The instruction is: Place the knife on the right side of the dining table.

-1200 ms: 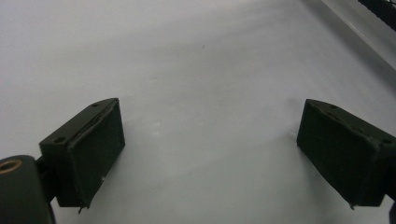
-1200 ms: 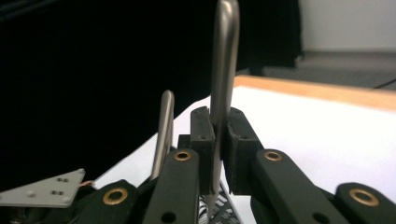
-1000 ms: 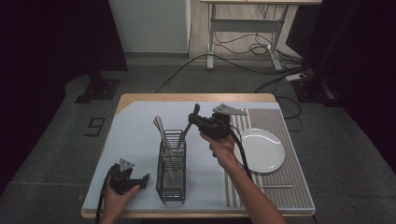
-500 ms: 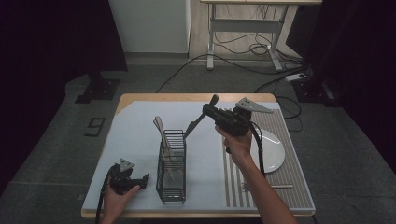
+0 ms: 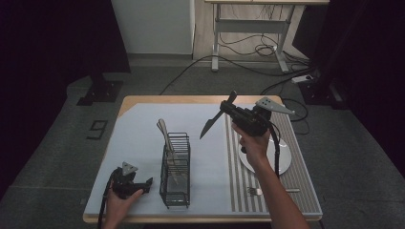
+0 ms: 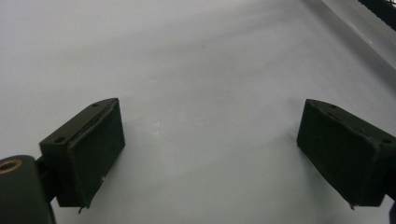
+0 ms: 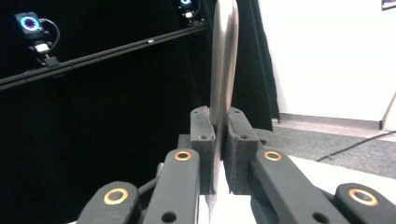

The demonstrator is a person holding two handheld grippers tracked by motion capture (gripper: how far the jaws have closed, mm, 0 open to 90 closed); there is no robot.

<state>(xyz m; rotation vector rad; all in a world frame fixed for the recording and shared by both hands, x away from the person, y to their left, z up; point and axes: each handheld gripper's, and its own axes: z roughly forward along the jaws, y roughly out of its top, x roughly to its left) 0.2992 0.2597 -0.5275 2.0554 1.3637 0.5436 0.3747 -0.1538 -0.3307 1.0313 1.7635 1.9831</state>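
My right gripper (image 5: 228, 109) sits right of centre in the high view, clenched on a knife (image 5: 210, 126) held in the air above the desk (image 5: 143, 124) — blade slanting down-left, just right of the wire cutlery rack (image 5: 175, 169). My left gripper (image 5: 136, 183) rests at the lower left, jaws wide apart and grasping nothing. A white plate (image 5: 282, 157) lies behind my right hand (image 5: 252, 143).

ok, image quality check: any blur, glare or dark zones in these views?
High view: table evenly lit, surroundings fall to near black; knife in the right gripper reads as a dark silhouette. Right gripper view: blade catches a bright sheen, soft at close range, left background black. Left gripper view: the left gripper's pads sharp, faint shadows, mat plain and featureless.
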